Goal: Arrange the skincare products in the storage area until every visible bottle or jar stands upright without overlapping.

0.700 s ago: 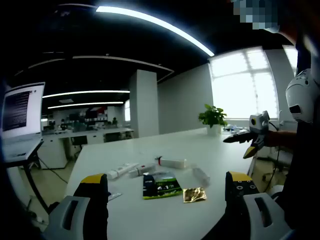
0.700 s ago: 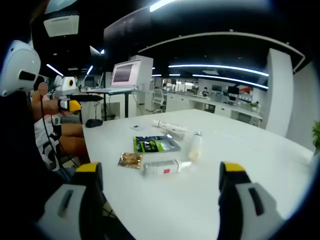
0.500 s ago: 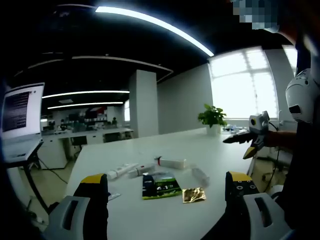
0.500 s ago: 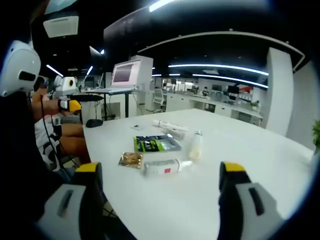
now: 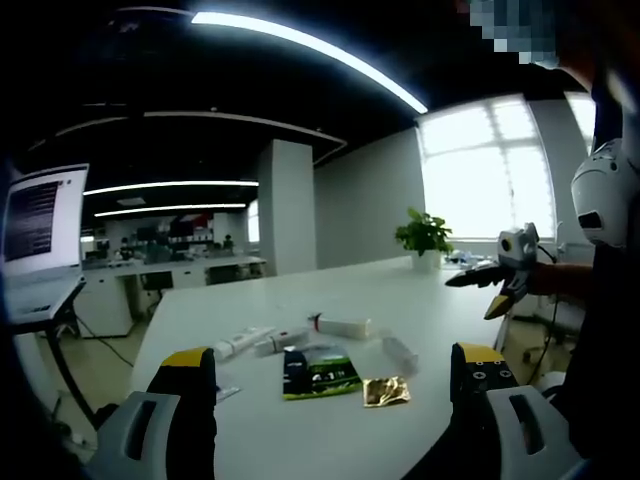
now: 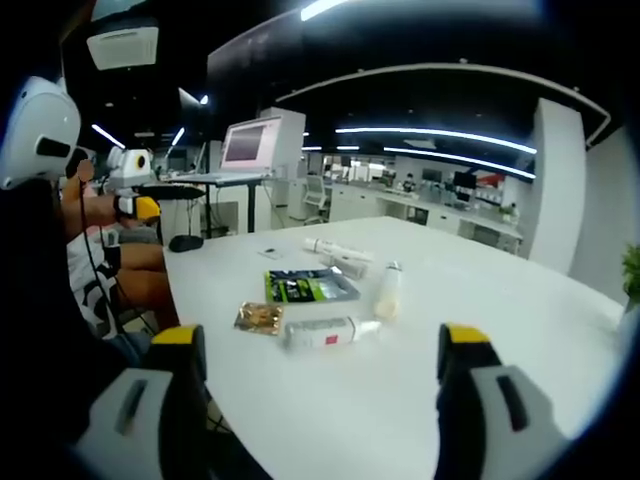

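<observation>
Labels on the dark green sachet [image 5: 320,372] and gold sachet [image 5: 386,391]: too small for me to read. White tubes [image 6: 343,257] blur together; I cannot tell whether they touch.

- I can read no text anywhere.
- The dark sachet [image 5: 320,372] carries green and white print, too small for me to make out in the left gripper view; the same holds for it [image 6: 309,287] in the right gripper view.
- The tube [image 6: 325,332] nearest me in the right gripper view has a red mark on its label, which I cannot read.
- The monitor [image 5: 44,219] shows lines of text, all blurred.
</observation>
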Action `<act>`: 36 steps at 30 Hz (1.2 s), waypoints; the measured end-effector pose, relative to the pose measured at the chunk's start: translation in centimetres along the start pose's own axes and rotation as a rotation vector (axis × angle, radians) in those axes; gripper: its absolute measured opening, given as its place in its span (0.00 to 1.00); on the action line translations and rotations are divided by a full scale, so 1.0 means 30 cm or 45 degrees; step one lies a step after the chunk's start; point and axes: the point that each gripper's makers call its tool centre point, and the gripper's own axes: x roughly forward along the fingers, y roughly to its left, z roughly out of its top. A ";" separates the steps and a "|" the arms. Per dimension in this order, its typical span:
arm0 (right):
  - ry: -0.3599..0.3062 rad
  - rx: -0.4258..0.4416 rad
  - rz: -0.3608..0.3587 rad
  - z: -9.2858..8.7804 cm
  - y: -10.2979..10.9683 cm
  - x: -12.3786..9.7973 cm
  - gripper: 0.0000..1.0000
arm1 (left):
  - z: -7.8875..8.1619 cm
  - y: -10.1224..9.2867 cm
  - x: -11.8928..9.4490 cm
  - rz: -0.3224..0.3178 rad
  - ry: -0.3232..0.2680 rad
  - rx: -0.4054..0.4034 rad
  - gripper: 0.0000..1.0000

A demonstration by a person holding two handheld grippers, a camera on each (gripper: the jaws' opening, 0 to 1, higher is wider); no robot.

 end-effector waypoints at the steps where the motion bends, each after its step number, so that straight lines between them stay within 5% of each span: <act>1: 0.001 0.000 -0.003 0.000 -0.001 0.000 0.97 | 0.002 0.000 -0.001 0.000 -0.004 0.004 1.00; 36: 0.037 -0.039 0.020 0.003 0.022 0.011 0.95 | -0.012 0.012 -0.004 0.012 0.015 -0.003 1.00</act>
